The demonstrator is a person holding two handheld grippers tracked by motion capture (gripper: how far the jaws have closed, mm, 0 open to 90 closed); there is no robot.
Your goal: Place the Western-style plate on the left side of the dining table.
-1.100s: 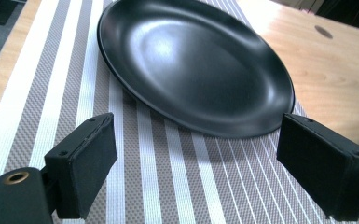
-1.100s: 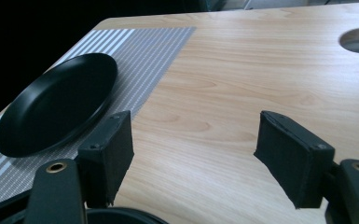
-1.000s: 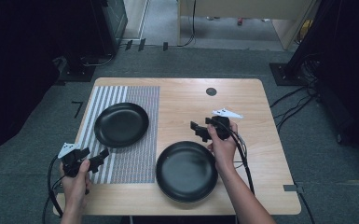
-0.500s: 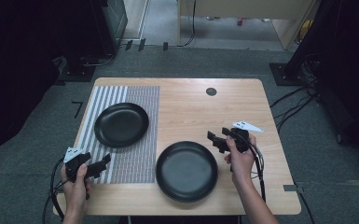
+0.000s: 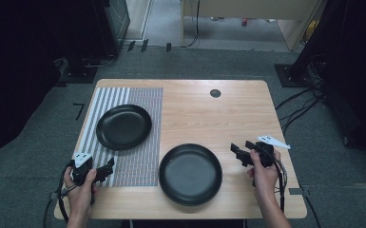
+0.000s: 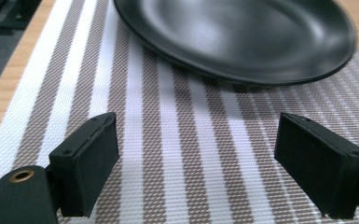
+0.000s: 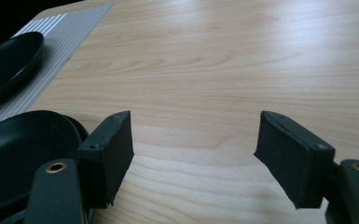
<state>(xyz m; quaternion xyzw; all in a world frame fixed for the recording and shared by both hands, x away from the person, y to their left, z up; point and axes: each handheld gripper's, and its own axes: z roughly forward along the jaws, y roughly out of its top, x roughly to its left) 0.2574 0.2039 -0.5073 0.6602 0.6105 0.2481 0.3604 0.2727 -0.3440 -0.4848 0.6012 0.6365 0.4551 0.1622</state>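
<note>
**Asker:** High view first: what do the dishes hold, and where are they?

**Describer:** Two black plates, both with nothing in them. The near plate [image 5: 190, 174] lies on bare wood just left of the right claw [image 5: 237, 154], apart from it. The far plate [image 5: 123, 126] rests on a striped placemat [image 5: 138, 99], just beyond the left claw [image 5: 105, 169].

**Asker:** How do the claws stand?

**Describer:** Both are spread wide with nothing between the pads. The left gripper view shows mat stripes between its jaws and the far plate's rim ahead. The right gripper view shows bare wood between its jaws, the near plate's edge beside its left jaw.

**Asker:** And the surroundings?

**Describer:** A light wooden desk [image 5: 247, 109] on grey carpet, with a small dark round cap [image 5: 215, 93] far beyond the right claw. Cables [image 5: 299, 111] trail on the floor off to its right. Nothing lies between either claw and its nearest plate.
</note>
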